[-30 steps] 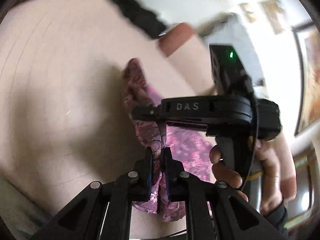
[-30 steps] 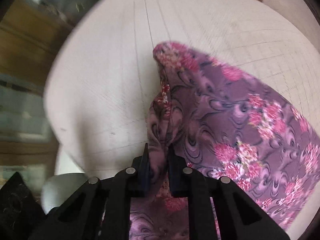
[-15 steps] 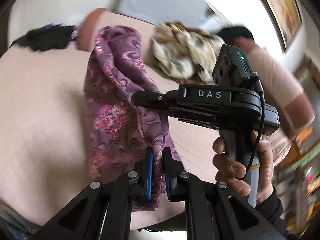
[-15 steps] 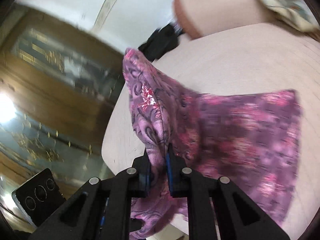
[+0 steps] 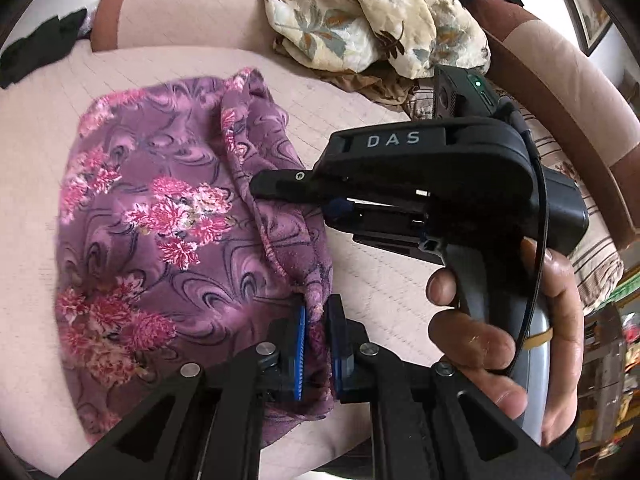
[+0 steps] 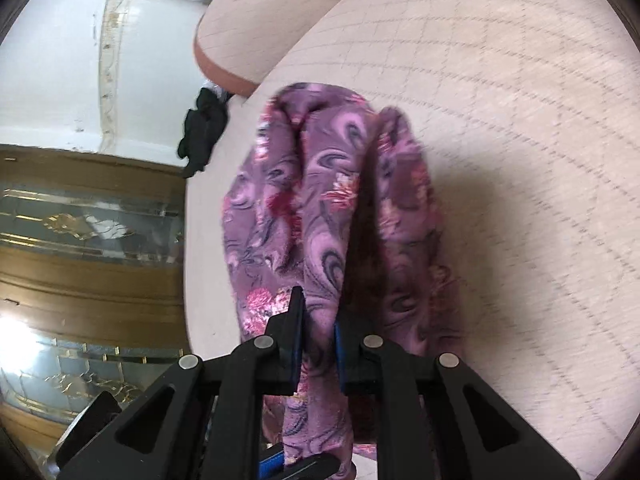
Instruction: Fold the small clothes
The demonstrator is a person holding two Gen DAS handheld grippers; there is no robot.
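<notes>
Left wrist: purple floral garment (image 5: 160, 220) folds hide right gripper (image 5: 256, 184) tips.

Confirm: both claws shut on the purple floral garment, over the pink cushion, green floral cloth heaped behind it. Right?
One thing is off: the heaped cloth is cream with brown and grey leaves, not green, as the left wrist view shows. The rest holds: left claw and right claw are shut on the purple floral garment over the pink cushion.

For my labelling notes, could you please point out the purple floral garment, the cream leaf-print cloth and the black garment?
purple floral garment (image 5: 168, 216): left wrist view, pink flower cluster.
cream leaf-print cloth (image 5: 372, 20): left wrist view, crumpled middle.
black garment (image 6: 204, 128): right wrist view, bunched middle.
</notes>
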